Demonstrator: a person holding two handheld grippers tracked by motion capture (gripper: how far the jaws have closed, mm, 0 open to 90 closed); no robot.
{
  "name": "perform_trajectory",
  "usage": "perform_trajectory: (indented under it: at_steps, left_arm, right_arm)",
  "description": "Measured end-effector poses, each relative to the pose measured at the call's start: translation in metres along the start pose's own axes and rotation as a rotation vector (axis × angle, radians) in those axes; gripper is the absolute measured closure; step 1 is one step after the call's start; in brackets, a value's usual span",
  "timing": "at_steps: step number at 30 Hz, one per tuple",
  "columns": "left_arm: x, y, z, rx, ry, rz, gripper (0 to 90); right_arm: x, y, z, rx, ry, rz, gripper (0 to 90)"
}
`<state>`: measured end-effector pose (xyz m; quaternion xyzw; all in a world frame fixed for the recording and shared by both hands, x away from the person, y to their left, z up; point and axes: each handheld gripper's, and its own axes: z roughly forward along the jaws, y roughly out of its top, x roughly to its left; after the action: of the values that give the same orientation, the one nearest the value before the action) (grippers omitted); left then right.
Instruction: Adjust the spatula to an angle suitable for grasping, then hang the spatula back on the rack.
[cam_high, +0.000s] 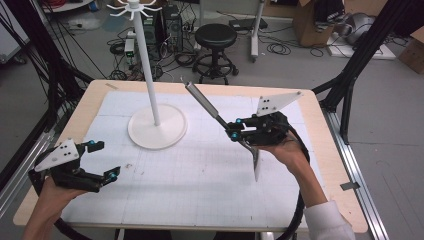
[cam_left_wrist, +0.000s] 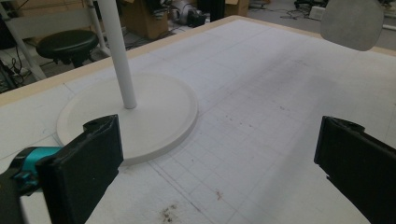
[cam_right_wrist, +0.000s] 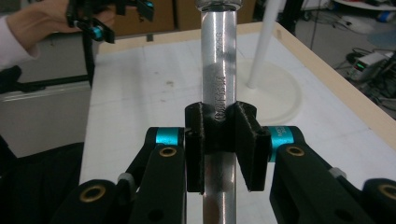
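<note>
Your right claw (cam_high: 239, 131) is clamped on the metal spatula (cam_high: 220, 120), its two black pads pressed against the shiny handle partway along, as the right gripper view shows (cam_right_wrist: 219, 140). The tool is lifted off the desk (cam_high: 200, 170), over the right half. Its long axis runs on a slant: the grey handle end points up and toward the far edge, while the flat blade hangs down toward the near right corner. The white stand (cam_high: 150, 85) rises from its round base left of the handle tip, toward the far left of the desk, with hooks at its top. Judging by that, the handle end must travel left and up. Your left claw (cam_high: 102, 160) waits wide open and empty by the near left edge, well apart from the spatula.
</note>
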<state>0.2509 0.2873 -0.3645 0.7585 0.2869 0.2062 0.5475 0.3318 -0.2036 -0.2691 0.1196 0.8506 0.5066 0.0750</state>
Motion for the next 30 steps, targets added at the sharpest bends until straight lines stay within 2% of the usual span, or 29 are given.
perform_trajectory:
  at_steps: [4,9,12,19,30]
  left_arm:
    - [0.000,0.001,-0.001,-0.002,-0.002,0.002,1.7]
    - [0.000,0.001,-0.001,0.000,-0.002,0.003,1.7]
    - [0.000,0.001,-0.001,-0.001,-0.003,0.003,1.7]
    - [-0.001,0.001,-0.001,-0.005,-0.012,0.003,1.7]
    - [-0.002,0.003,-0.002,-0.017,-0.027,0.009,1.7]
  right_arm:
    - [0.008,0.005,0.006,-0.007,0.037,-0.027,75.1]
    - [0.016,0.012,0.009,-0.066,0.082,-0.038,75.1]
    - [0.019,0.015,0.012,-0.079,0.104,-0.061,75.1]
    - [0.025,0.020,0.016,-0.074,0.127,-0.080,75.1]
    - [0.024,0.018,0.015,-0.076,0.131,-0.074,75.1]
